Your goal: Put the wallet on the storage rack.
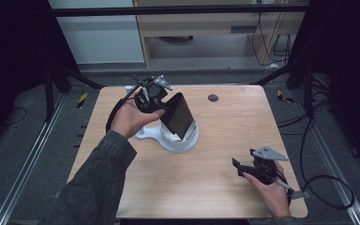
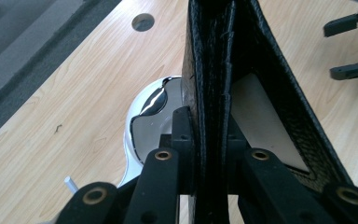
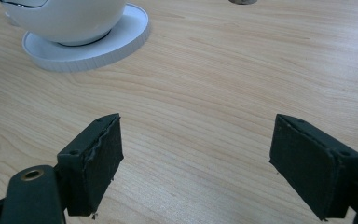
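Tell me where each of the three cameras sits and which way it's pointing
High view: above the person's side, facing forward and down on the table; both forearms and grippers enter from below.
Left gripper view: rides the left gripper, looking along jaws clamped on a black wallet.
Right gripper view: rides the right gripper, jaws open over bare wood.
All share the white device.

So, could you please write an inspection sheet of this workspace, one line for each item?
Surface: light wooden table, with a round grommet hole.
Job's things: black leather wallet, partly open, held above the white round device.
Clutter: nothing seen.
Grippers: left gripper shut on one flap of the wallet; right gripper open, nothing between its jaws, low over bare wood.
Cables: black cable trails from the right gripper to the floor; more cables lie at the back.
Surroundings: dark frame posts, grey floor, wooden furniture behind.
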